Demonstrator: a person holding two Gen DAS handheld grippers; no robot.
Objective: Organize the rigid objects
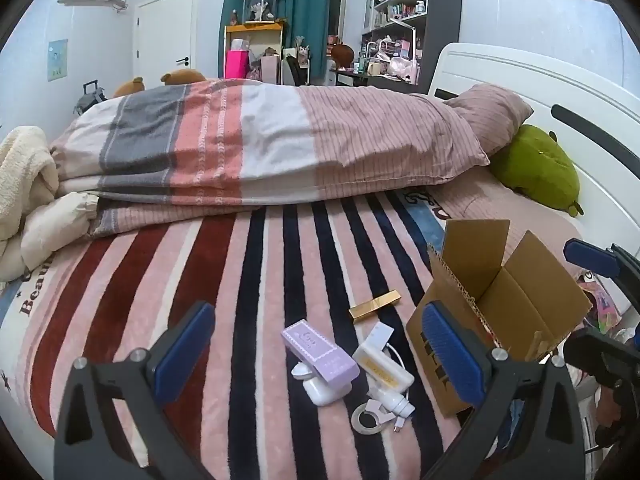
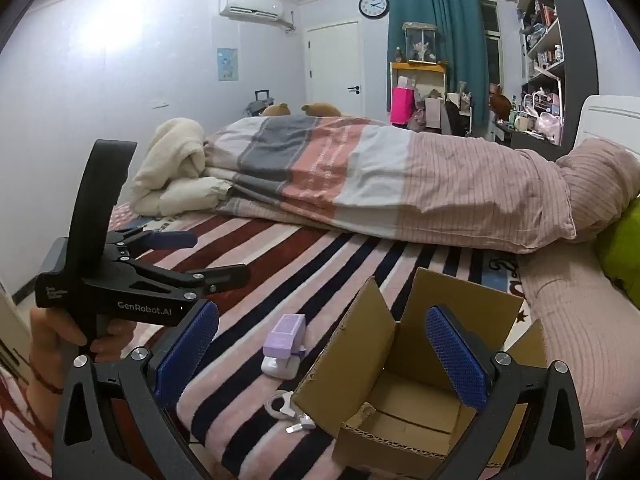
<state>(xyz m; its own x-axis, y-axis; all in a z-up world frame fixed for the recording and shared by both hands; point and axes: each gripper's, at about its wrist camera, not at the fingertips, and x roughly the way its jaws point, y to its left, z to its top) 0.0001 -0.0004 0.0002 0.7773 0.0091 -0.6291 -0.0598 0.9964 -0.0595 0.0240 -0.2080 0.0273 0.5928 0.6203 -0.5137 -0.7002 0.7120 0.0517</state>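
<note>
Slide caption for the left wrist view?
Open left gripper above purple box and gold case beside empty cardboard box.

Striped bed with a small clutter beside an open box.

On the pink, red and navy blanket lie a gold bar, a purple box resting on a white gadget, a white charger with cable, and a tape ring, all close together. An open carton stands just right of them. Farther back lie a folded duvet, a cream blanket, a pillow and a green plush.
</note>
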